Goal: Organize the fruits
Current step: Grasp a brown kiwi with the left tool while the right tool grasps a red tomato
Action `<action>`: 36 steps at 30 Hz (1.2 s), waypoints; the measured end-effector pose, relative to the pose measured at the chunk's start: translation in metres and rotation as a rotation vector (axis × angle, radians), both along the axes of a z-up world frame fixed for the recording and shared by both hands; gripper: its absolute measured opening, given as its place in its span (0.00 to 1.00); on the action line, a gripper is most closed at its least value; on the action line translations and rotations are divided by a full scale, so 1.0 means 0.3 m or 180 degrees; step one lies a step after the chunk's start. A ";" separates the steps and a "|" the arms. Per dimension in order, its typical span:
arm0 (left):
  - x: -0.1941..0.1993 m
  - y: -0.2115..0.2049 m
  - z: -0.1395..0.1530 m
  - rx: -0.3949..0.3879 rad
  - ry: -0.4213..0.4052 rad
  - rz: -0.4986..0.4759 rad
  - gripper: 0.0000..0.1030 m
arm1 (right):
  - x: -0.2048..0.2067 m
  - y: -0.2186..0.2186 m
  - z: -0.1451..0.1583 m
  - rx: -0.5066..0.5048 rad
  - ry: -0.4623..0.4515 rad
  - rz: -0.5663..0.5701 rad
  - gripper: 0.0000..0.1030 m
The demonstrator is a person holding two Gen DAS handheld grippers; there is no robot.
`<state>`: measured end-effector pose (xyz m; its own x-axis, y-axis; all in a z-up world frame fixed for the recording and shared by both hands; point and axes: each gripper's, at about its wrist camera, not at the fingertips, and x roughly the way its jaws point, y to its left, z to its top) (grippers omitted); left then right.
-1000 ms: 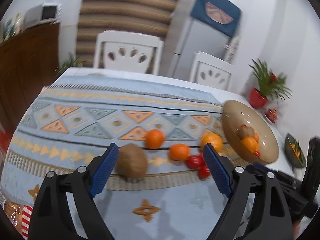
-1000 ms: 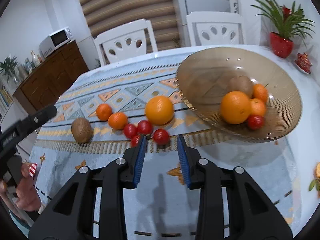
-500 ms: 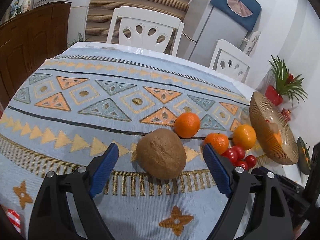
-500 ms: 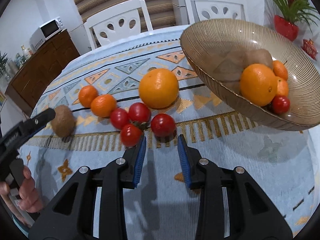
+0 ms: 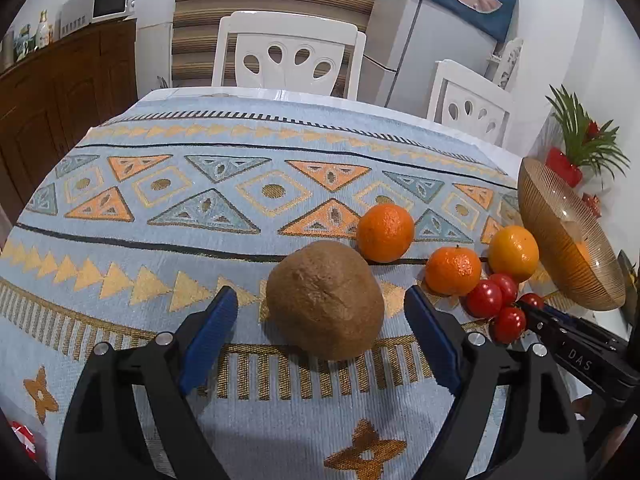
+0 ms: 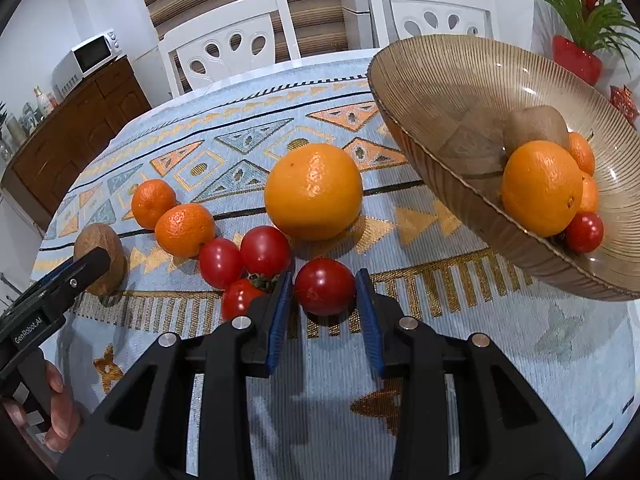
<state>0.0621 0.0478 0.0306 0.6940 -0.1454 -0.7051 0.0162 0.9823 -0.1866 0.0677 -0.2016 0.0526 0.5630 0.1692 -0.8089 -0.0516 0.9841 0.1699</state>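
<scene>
Two pickups lined up: kiwi (image 5: 325,299) and tomato (image 6: 325,286), both near the tablecloth's (image 5: 240,208) front edge, unheld

Left gripper (image 5: 322,322) spread wide, straddling the kiwi for a side grasp; right gripper (image 6: 323,292) narrowly open, its fingers flanking the tomato without clear contact. Bowl (image 6: 440,148) at the right edge, partly filled, presumably the destination. Both grippers now closer to their fruit than half a second ago

Brown kiwi (image 5: 325,300), red tomato (image 6: 325,286), light-blue, orange-triangled tablecloth (image 5: 200,208).
</scene>
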 end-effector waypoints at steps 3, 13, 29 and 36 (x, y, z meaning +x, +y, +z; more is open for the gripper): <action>0.002 -0.009 -0.003 0.0070 0.0012 0.0019 0.80 | 0.001 0.002 -0.001 0.0001 -0.0009 0.0008 0.30; 0.011 -0.027 -0.016 0.0140 0.0060 -0.0041 0.57 | 0.000 -0.009 0.003 0.0047 -0.0029 -0.0009 0.29; -0.009 -0.035 -0.004 0.0208 -0.0034 -0.0021 0.56 | -0.029 -0.007 0.023 0.0122 -0.0156 0.0083 0.29; -0.026 -0.041 0.012 0.0247 -0.0137 -0.0038 0.56 | -0.052 -0.012 0.045 0.0203 -0.0282 0.0146 0.29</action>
<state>0.0544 0.0355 0.0341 0.7225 -0.0999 -0.6841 0.0343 0.9935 -0.1089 0.0520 -0.2050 0.0659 0.6224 0.2458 -0.7431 -0.1138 0.9677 0.2248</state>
